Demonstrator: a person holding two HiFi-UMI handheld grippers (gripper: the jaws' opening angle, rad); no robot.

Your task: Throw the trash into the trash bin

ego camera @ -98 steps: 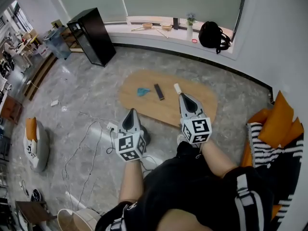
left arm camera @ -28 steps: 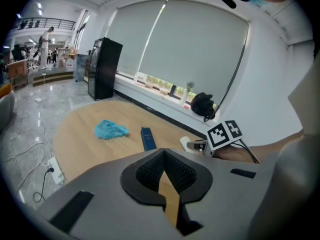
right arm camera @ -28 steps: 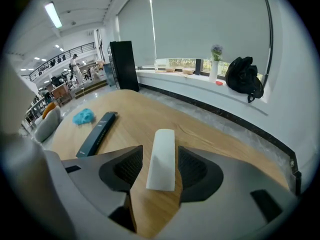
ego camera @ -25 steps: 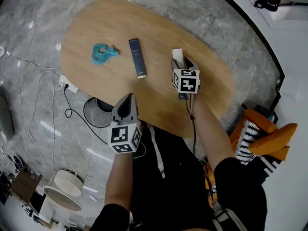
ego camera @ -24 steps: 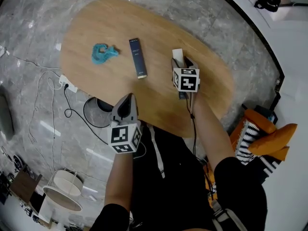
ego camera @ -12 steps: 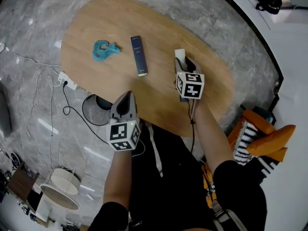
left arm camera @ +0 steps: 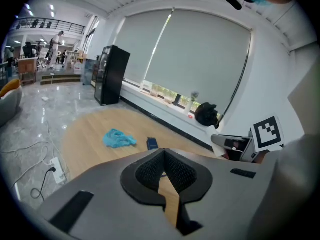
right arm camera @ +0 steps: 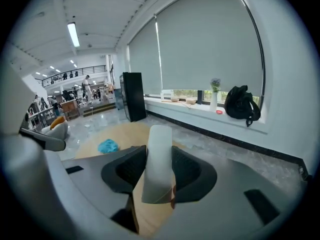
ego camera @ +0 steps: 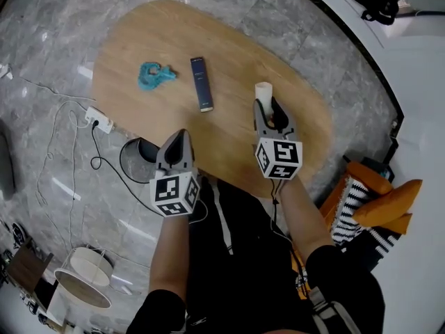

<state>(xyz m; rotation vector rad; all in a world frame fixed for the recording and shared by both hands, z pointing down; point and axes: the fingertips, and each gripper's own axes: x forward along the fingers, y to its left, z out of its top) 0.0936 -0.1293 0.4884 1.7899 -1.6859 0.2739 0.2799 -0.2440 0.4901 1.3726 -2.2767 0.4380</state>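
Observation:
A white paper cup [right arm camera: 157,164] stands upright between the pads of my right gripper [right arm camera: 159,154], whose jaws have just been closing on it. In the head view that right gripper [ego camera: 268,108] hangs above the oval wooden table [ego camera: 139,33], with the cup [ego camera: 263,89] sticking out past the tips. A crumpled blue scrap [ego camera: 154,75] and a dark flat bar [ego camera: 201,83] lie on the table further left. My left gripper [ego camera: 179,138] is shut and empty over the table's near edge. In the left gripper view its pads [left arm camera: 150,171] meet at the tip, and the blue scrap [left arm camera: 119,139] lies ahead.
A dark round object [ego camera: 138,157] sits on the floor by the table's near edge, next to a white power strip [ego camera: 101,120] with cables. Orange and striped cushions [ego camera: 379,204] lie at the right. A black backpack [right arm camera: 242,106] rests on the window ledge.
My right gripper has risen off the table with the white cup and drawn back toward me. The left gripper has lifted a little.

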